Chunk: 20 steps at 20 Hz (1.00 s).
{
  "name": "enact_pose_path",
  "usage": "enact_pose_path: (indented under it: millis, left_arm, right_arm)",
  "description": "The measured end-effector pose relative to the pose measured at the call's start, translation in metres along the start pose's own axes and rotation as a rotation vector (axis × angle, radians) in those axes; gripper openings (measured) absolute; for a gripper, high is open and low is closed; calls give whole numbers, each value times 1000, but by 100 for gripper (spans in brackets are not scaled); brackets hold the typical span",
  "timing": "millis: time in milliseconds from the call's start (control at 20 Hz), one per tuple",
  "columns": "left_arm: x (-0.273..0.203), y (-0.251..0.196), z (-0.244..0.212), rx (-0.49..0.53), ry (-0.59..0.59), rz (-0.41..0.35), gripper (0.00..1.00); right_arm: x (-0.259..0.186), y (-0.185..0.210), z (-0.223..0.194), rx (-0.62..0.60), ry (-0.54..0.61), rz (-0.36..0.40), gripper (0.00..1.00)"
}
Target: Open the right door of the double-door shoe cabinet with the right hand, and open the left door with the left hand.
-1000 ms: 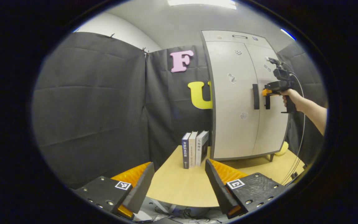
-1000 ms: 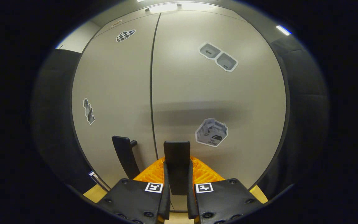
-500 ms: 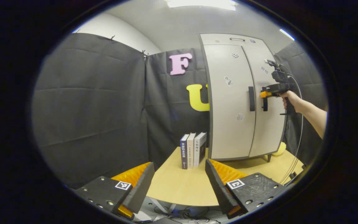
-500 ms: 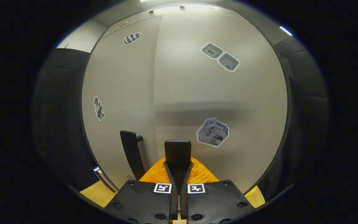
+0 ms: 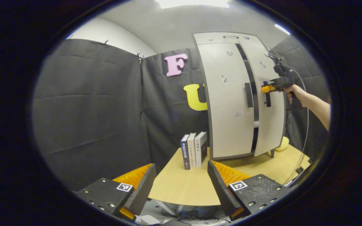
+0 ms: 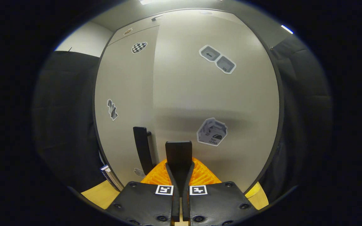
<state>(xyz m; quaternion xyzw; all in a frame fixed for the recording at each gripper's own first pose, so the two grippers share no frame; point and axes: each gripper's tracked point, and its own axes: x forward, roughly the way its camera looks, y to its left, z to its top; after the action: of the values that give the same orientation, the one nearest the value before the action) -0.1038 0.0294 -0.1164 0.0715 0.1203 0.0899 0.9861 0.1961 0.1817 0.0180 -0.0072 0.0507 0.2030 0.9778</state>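
- Now the shoe cabinet (image 5: pixel 231 103) stands upright on the far right part of the table (image 5: pixel 184 185), in front of the black cloth wall.
- Its right door (image 5: pixel 270 119) is swung a little way out, with a dark gap showing between it and the left door (image 5: pixel 228 125), which sits flush and closed.
- The right gripper (image 6: pixel 179 169) is clamped on the right door handle (image 6: pixel 178 153), both fingers pressing its sides; in the left gripper view the same gripper (image 5: pixel 266 89) is seen at that handle, held by a hand (image 5: pixel 292 92) with a bare forearm reaching in from the right.
- The left door handle (image 5: pixel 248 94) is a dark vertical bar just beside the gap, with nothing touching it.
- The left gripper (image 5: pixel 181 185) hovers low over the near table edge, well apart from the cabinet, fingers spread wide around nothing.
- Three books (image 5: pixel 194 150) stand upright on the table just left of the cabinet's base.
- Grey stickers (image 6: pixel 211 131) dot both doors.
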Motion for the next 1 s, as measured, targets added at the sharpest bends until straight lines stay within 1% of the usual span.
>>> enact_pose_path:
  millis: [100,150,200,400,600,850,1000]
  left_arm:
    - [-3,0,-5,-44,12,-7,96]
    - [-3,0,-6,-55,18,-4,96]
    - [-3,1,-7,-58,23,1,96]
    - [-10,-3,-2,-12,14,4,95]
    - [-14,-8,-1,54,22,11,95]
    - [-11,-31,1,27,14,-39,94]
    - [-9,-41,1,39,14,-56,96]
  right_arm:
    - [-6,-1,-1,-2,-5,6,5]
    - [-8,-2,-1,-7,-9,6,4]
    - [-11,-2,-1,-13,-11,7,5]
    - [-23,-6,-2,0,-17,25,5]
    - [-32,-9,-3,-12,-39,18,5]
    - [-48,-14,-6,-11,-43,24,5]
    - [-56,-17,-6,-9,-47,19,5]
